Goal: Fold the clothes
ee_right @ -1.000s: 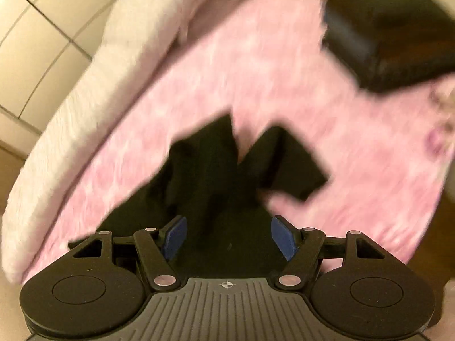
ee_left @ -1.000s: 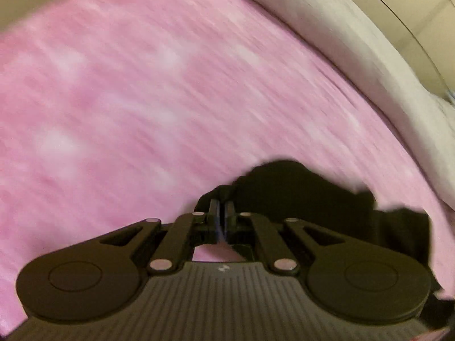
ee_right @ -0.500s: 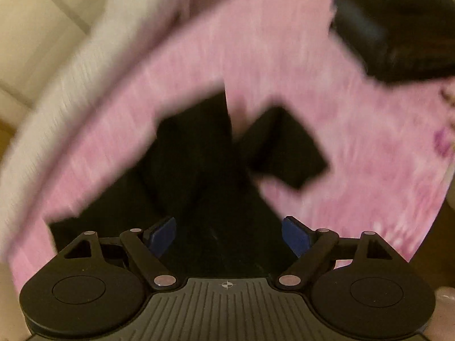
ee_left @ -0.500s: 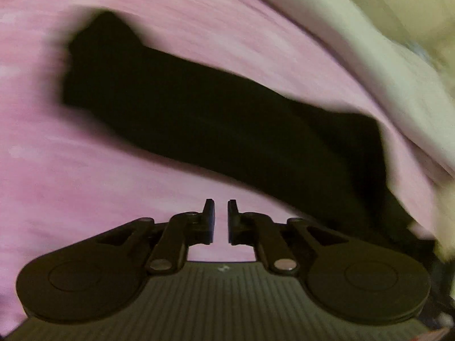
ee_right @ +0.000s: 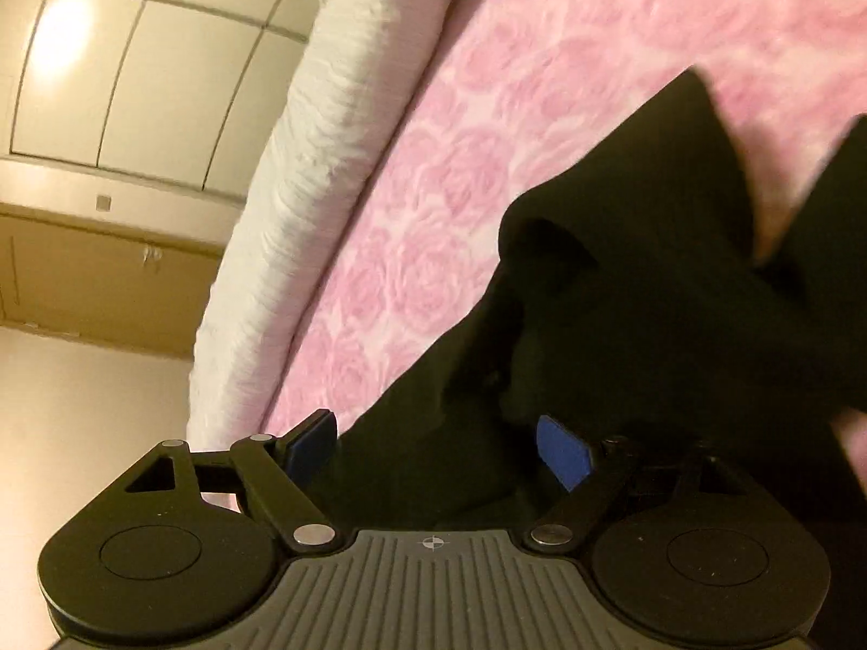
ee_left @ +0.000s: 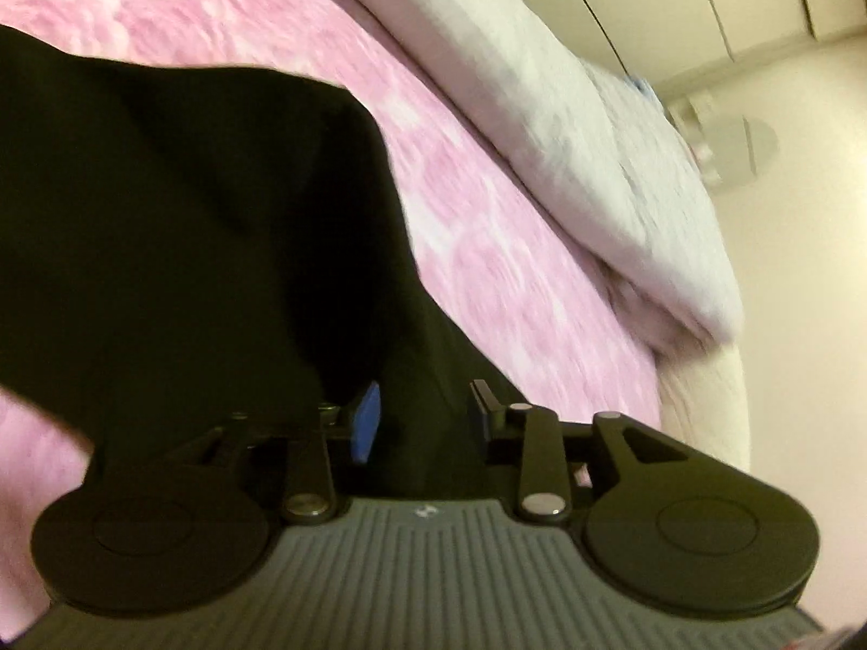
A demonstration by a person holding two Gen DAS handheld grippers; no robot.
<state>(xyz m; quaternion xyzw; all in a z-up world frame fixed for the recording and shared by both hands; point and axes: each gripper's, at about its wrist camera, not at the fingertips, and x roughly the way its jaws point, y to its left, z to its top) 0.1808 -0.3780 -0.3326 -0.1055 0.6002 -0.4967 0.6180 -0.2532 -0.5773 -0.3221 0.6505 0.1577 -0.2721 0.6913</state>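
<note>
Between the two black fingers of the left gripper lies a fold of a black cloth garment. The jaws have just been opening and now stand partly apart, and the pads do not press on the fabric. One blue pad shows on the left finger. From there the garment spreads up and to the left as one large dark sheet across a pink bedspread printed with roses. Beyond the bedspread runs a long white fluffy bolster along the edge of the bed, with a cream wall behind it.

In the right wrist view, the right gripper stands wide open. Its blue pads are well apart, with black cloth lying loose between and beneath them, gripped by neither. The garment rises to the right in rumpled folds. The rose bedspread lies to its left, then the white bolster, then pale wall panels.
</note>
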